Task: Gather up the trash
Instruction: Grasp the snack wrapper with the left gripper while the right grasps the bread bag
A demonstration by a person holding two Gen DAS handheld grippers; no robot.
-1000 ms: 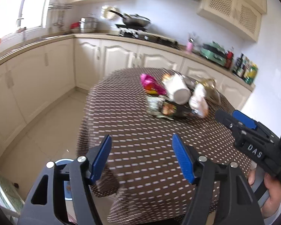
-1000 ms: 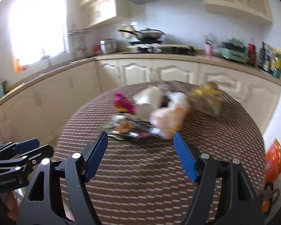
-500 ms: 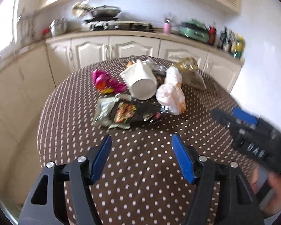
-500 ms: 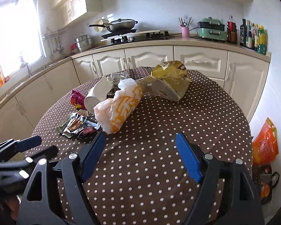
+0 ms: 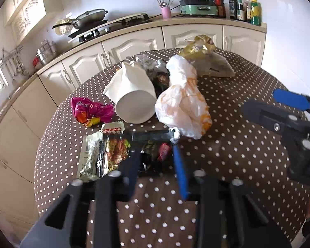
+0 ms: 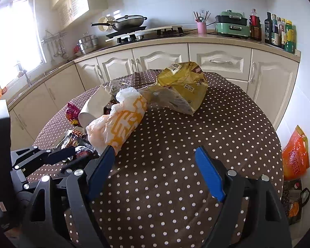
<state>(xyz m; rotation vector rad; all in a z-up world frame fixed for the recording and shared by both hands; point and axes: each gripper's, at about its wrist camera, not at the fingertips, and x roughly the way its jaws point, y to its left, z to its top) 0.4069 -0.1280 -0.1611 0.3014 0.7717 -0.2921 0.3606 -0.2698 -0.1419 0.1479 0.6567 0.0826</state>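
**Trash in a heap on the dotted desk**

I can read no brand name. The yellow bag (image 6: 184, 80) has a white label with dark signs on it, and the white and orange bag (image 5: 184, 103) has big orange signs. They are too small or crumpled for me to read.

All the trash sits in the middle and upper part of the round brown desk (image 5: 237, 165) with white dots.

- One flat dark snack wrapper (image 5: 113, 153) lies nearest. Its long side runs left to right.
- One white paper cup (image 5: 132, 99) lies on its side. Its wide round end faces the bottom of the picture.
- One white and orange bag lies just right of the cup. Its long side runs from the top down to the lower right.
- One pink wrapper (image 5: 88, 109) is left of the cup.
- One small red and white wrapper (image 5: 112, 128) is just below the pink one.
- One yellow bag and one clear bag (image 5: 215, 66) lie at the far side.

The left gripper (image 5: 155, 146) is down at the dark wrapper. Its jaws are closing, and part of the wrapper is between them. They do not seem to squeeze it.

The right gripper (image 6: 155, 150) has its jaws wide apart. Only the dotted desk shows between them, and the white and orange bag is just by its left finger.

One orange bag (image 6: 295, 150) stands on the floor at the right edge.
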